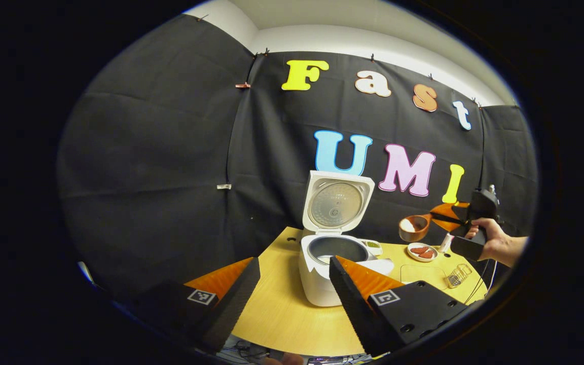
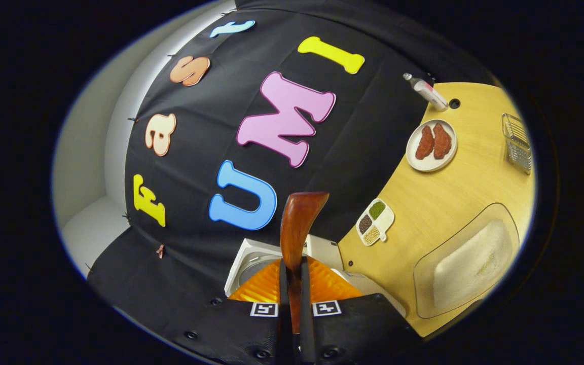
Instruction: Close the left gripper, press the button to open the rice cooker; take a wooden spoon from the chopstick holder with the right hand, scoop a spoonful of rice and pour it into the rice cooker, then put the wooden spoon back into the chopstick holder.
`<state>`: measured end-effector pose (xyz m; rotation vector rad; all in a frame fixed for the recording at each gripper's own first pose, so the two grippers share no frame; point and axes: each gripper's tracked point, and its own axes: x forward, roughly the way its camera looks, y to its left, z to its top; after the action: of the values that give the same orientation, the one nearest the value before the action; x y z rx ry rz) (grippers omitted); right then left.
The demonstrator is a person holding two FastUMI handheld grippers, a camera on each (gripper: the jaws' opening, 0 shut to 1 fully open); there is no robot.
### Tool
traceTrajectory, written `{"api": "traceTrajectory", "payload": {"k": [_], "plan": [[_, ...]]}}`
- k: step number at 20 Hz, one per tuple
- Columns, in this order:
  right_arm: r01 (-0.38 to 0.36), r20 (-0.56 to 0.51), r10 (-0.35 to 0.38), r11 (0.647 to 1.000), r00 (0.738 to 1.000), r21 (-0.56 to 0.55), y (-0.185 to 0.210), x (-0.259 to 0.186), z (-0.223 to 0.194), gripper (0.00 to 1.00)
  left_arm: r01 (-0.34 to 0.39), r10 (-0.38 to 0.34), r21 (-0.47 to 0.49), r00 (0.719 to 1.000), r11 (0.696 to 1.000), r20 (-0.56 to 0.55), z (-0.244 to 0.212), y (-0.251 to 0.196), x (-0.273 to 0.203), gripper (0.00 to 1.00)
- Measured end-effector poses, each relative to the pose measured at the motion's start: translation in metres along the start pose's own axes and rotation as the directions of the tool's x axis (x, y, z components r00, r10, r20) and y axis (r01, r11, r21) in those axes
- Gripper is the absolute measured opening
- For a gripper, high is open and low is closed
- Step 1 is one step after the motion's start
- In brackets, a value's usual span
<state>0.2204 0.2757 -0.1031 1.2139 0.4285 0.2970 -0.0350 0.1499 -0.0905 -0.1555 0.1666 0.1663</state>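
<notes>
The white rice cooker (image 1: 322, 276) stands on the round wooden table (image 1: 282, 309) with its lid (image 1: 336, 203) swung up and the dark inner pot showing. My left gripper (image 1: 294, 261) is open, low in front of the cooker and holding nothing. A wooden spoon (image 1: 413, 227) with white rice in its bowl hangs in the air to the right of the cooker, above the table. My right gripper (image 1: 457, 219), held by a hand (image 1: 495, 242), is shut on the spoon's handle (image 2: 296, 228). In the right gripper view that gripper (image 2: 292, 266) looks down at the cooker's lid (image 2: 249, 263).
A clear tray of rice (image 2: 467, 263) lies near the table's edge. A plate with two red pieces (image 2: 431, 144), a small divided grain dish (image 2: 374, 221), a bottle (image 2: 426, 91) and the wire chopstick holder (image 2: 516, 142) also stand on the table (image 2: 439, 203).
</notes>
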Motion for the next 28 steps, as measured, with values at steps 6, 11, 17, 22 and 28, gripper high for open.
{"api": "traceTrajectory", "payload": {"k": [6,11,17,22,28], "plan": [[-0.006,-0.043,0.005,0.999,0.999,-0.037,0.016,0.041,-0.055,0.1,-0.015,0.014,-0.022,1.0,1.0,-0.01,-0.008,0.017,-0.007,0.95],[0.021,-0.045,-0.03,0.979,0.999,-0.202,0.008,0.07,-0.086,0.1,-0.023,0.022,-0.04,0.999,0.999,-0.025,-0.016,0.025,-0.007,0.95],[0.044,-0.065,-0.083,0.89,0.994,-0.454,0.002,0.107,-0.118,0.1,-0.036,0.035,-0.027,0.999,0.999,-0.036,-0.025,0.036,-0.003,0.95],[0.015,-0.086,-0.093,0.759,0.992,-0.65,0.006,0.12,-0.137,0.1,-0.028,0.027,-0.012,0.998,1.0,-0.063,-0.037,0.037,0.002,0.95],[-0.041,-0.099,-0.07,0.575,0.993,-0.817,0.023,0.13,-0.141,0.1,-0.022,0.021,-0.013,0.997,1.0,-0.068,-0.04,0.035,0.006,0.95]]}}
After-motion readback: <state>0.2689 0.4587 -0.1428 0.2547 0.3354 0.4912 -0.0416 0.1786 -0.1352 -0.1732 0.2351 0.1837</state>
